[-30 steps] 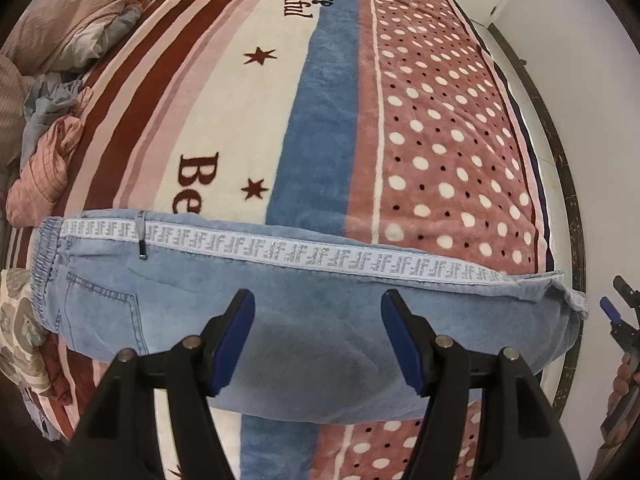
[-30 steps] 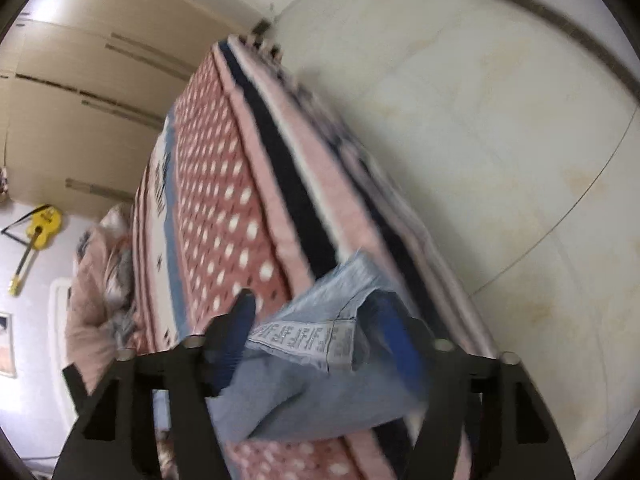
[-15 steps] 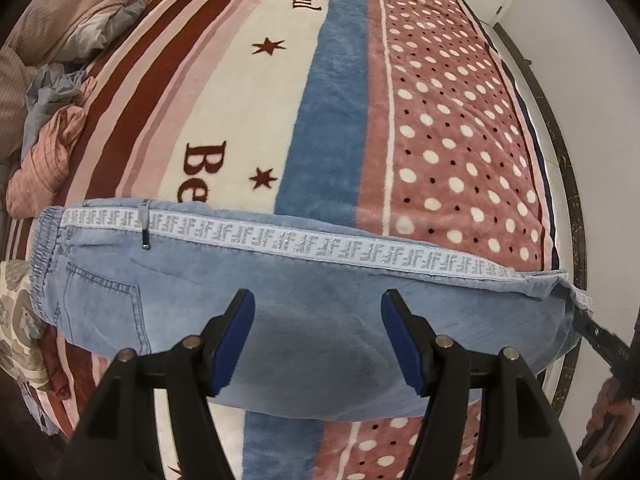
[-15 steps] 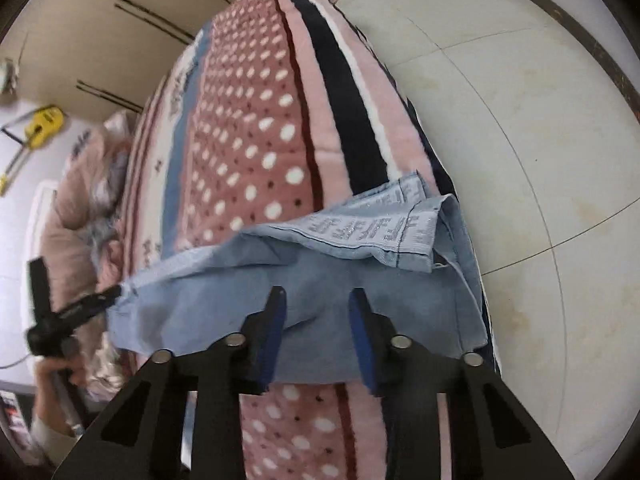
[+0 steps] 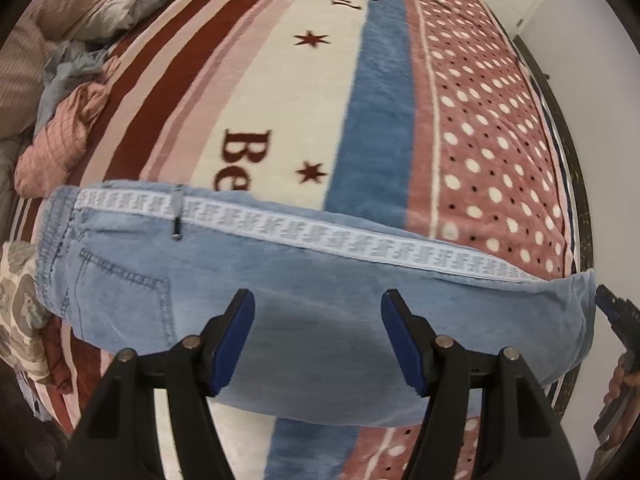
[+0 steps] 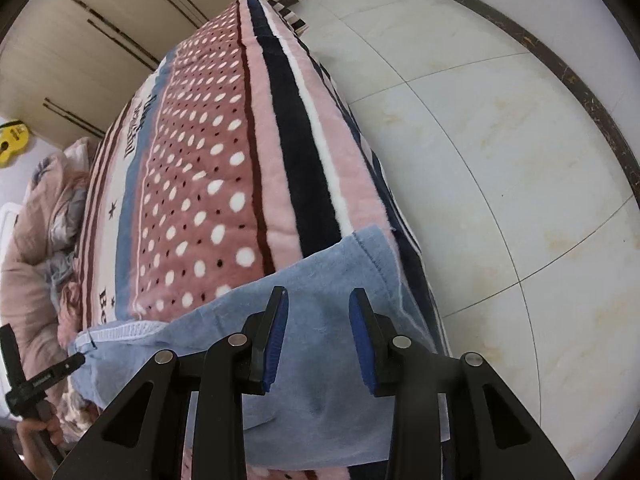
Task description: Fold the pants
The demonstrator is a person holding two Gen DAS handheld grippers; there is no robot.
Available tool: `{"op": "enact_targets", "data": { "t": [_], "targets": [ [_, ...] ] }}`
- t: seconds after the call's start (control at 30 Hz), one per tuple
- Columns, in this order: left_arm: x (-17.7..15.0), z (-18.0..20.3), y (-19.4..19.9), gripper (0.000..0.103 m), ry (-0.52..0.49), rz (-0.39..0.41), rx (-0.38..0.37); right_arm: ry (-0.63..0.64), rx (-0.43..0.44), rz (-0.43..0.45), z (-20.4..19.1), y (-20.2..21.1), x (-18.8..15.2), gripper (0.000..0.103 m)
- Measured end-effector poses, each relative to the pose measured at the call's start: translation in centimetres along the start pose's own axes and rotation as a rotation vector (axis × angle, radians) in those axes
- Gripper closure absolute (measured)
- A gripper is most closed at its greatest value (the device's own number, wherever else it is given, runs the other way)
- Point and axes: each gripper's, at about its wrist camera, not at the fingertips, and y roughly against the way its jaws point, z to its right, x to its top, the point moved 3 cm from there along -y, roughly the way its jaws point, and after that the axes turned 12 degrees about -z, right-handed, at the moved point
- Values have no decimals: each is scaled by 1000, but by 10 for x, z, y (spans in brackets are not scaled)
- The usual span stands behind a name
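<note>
Jeans (image 5: 320, 320) lie flat across the blanket (image 5: 280, 100) ready for folding, left gripper (image 5: 318, 336) spread above mid-frame, right gripper (image 6: 318, 340) narrowed, pinching nothing, over the hem.

Light blue denim pants (image 5: 320, 304) lie flat across the bed, folded leg on leg; elastic waistband at left, white patterned side stripe along the far edge; hem overhanging the bed's edge.

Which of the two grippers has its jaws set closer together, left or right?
The right gripper: its blue pads stand near each other above the jeans. The left gripper is spread clearly wider.
</note>
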Motion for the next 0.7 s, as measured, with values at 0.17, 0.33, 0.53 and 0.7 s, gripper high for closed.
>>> {"op": "enact_targets", "data": {
  "t": [0.17,0.33,0.53,0.7],
  "targets": [
    [-4,-36,3,40,54,4,-9,51,-60,-2,-33,-6,-19,68],
    [-10,-84,10,35,111,21,-20,159,-111,39,-81,-5,-40,48],
    [-33,-157,17,34,197,46,-59,247,-137,82,-145,-9,-66,32],
    [-54,-220,15,34,286,61,-110,322,-174,69,-201,-22,-94,31]
  ]
}}
